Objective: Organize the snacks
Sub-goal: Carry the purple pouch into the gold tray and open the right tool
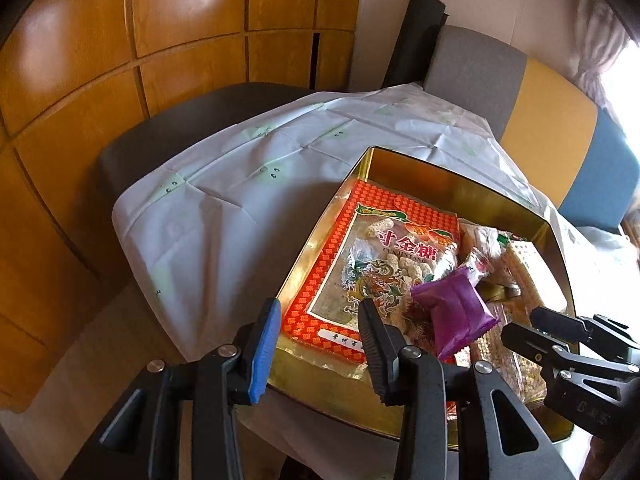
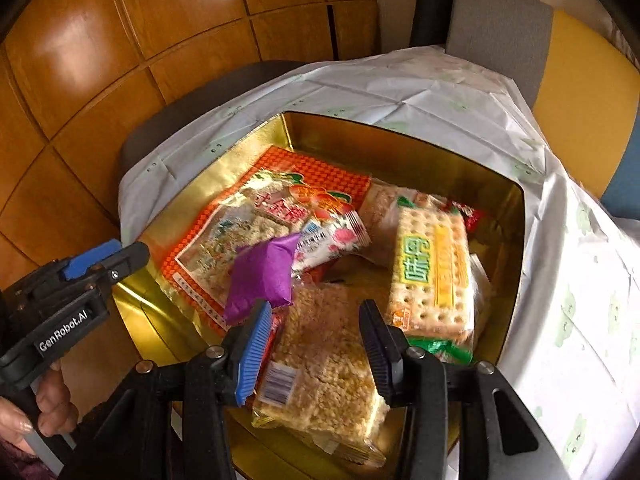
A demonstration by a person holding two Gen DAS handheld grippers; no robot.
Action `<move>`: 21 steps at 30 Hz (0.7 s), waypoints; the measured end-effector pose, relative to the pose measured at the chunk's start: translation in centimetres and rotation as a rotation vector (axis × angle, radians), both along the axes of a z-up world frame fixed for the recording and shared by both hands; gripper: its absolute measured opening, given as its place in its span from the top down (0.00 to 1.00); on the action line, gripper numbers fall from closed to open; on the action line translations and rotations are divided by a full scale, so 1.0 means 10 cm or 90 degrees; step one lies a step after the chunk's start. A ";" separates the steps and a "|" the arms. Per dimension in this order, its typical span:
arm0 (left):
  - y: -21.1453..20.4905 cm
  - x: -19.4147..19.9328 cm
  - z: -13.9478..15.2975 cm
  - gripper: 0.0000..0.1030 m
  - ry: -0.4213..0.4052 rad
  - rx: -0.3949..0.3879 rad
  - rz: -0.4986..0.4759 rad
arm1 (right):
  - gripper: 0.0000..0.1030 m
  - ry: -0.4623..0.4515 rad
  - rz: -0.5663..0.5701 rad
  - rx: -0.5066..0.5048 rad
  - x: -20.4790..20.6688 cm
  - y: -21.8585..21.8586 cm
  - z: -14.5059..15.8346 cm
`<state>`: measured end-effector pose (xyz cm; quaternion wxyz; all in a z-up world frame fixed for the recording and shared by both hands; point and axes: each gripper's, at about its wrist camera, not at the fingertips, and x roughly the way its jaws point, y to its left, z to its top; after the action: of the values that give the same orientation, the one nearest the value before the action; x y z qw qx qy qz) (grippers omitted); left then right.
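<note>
A gold tin (image 1: 460,184) (image 2: 400,136) on the white-covered table holds several snacks. A large orange candy bag (image 1: 360,256) (image 2: 248,216) lies at its left. A small purple packet (image 1: 456,312) (image 2: 264,276) rests on that bag, tilted, touched by neither gripper. A cracker pack (image 2: 434,272) and a puffed-rice bar (image 2: 324,360) lie at the right and front. My left gripper (image 1: 316,344) is open and empty over the tin's near left edge. My right gripper (image 2: 316,344) is open and empty above the rice bar; it also shows in the left wrist view (image 1: 532,324).
A white tablecloth (image 1: 224,184) (image 2: 560,280) covers the small table. A grey, yellow and blue chair (image 1: 540,100) stands behind it. Wooden wall panels (image 1: 120,40) run along the left and back. The left gripper's body (image 2: 80,280) sits at the tin's left.
</note>
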<state>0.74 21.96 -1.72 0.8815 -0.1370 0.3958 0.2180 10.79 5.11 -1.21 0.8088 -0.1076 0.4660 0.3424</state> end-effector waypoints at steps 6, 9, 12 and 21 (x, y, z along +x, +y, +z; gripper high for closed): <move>-0.08 0.00 0.03 0.52 -0.004 0.026 -0.010 | 0.55 -0.008 -0.008 0.001 -0.09 -0.07 0.01; -0.11 0.00 0.05 0.52 -0.006 0.031 -0.014 | 0.55 -0.024 -0.018 0.000 -0.16 -0.11 0.04; -0.14 -0.01 0.06 0.52 -0.011 0.029 -0.017 | 0.55 -0.034 -0.036 0.005 -0.20 -0.17 0.06; -0.33 -0.03 0.12 0.46 -0.027 0.044 -0.053 | 0.55 -0.061 -0.117 0.029 -0.28 -0.46 0.16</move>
<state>0.40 18.64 -0.54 0.9020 -0.0948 0.3750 0.1919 7.99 0.54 0.40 0.8605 -0.0624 0.4267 0.2712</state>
